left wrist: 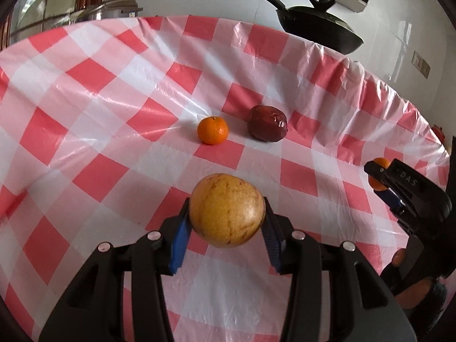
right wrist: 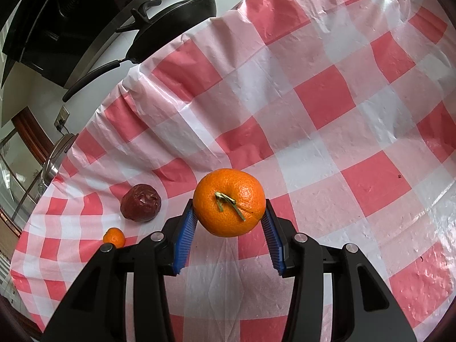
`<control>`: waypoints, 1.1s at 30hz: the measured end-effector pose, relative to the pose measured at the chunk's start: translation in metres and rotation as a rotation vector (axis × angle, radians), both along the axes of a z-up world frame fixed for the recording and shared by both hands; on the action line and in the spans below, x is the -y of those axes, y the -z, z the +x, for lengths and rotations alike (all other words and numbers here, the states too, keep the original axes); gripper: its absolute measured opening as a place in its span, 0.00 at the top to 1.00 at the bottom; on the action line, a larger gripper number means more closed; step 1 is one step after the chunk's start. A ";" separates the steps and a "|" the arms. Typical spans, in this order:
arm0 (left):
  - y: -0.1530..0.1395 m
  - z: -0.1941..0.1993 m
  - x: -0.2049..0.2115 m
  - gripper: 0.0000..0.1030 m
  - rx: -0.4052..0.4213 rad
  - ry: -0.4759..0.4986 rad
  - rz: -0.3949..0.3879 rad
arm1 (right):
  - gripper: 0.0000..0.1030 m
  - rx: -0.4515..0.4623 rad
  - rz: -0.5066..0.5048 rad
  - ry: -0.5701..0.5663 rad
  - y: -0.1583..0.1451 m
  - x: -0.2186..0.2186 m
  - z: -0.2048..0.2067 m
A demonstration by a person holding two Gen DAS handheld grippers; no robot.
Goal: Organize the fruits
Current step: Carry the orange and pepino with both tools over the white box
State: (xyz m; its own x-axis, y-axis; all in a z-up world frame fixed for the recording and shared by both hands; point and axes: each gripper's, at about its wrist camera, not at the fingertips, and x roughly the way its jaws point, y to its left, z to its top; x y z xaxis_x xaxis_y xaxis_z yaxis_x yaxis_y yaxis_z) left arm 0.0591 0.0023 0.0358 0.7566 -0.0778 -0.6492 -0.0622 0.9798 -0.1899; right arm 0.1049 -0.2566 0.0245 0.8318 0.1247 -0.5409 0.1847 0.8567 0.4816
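My left gripper (left wrist: 227, 213) is shut on a yellow, brown-flecked fruit (left wrist: 227, 209), held above the checked cloth. Farther out on the cloth lie a small tangerine (left wrist: 213, 130) and, to its right, a dark red wrinkled fruit (left wrist: 268, 123). My right gripper (right wrist: 229, 212) is shut on a larger orange tangerine (right wrist: 229, 202) whose green stem faces the camera. From the left wrist view that gripper (left wrist: 379, 175) shows at the right edge with its tangerine (left wrist: 380, 163) partly hidden. The right wrist view shows the dark red fruit (right wrist: 141, 203) and the small tangerine (right wrist: 114, 237) to the left.
A red-and-white checked plastic cloth (left wrist: 114, 119) covers the table. Beyond its far edge stand a black lidded frying pan (left wrist: 316, 25) and a range hood (right wrist: 57, 20). A metal pot (right wrist: 55, 159) sits past the table's left end. A hand (left wrist: 413, 293) holds the right gripper.
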 end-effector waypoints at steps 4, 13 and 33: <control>0.001 0.003 -0.008 0.55 -0.011 -0.007 -0.047 | 0.56 0.014 0.008 0.002 -0.001 0.002 -0.001; -0.017 -0.020 -0.027 0.55 0.092 -0.107 -0.050 | 0.56 0.031 0.022 0.001 -0.003 0.005 -0.003; -0.036 -0.255 -0.167 0.55 0.129 -0.328 0.027 | 0.56 -0.086 -0.065 -0.483 -0.012 -0.152 -0.142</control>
State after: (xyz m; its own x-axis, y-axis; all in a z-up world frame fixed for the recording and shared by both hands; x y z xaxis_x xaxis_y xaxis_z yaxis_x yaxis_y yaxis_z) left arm -0.1962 0.1698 0.0719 0.8147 0.1989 -0.5448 -0.3516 0.9164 -0.1913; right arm -0.0367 -0.1042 0.0367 0.6391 0.4490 -0.6245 -0.2042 0.8818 0.4251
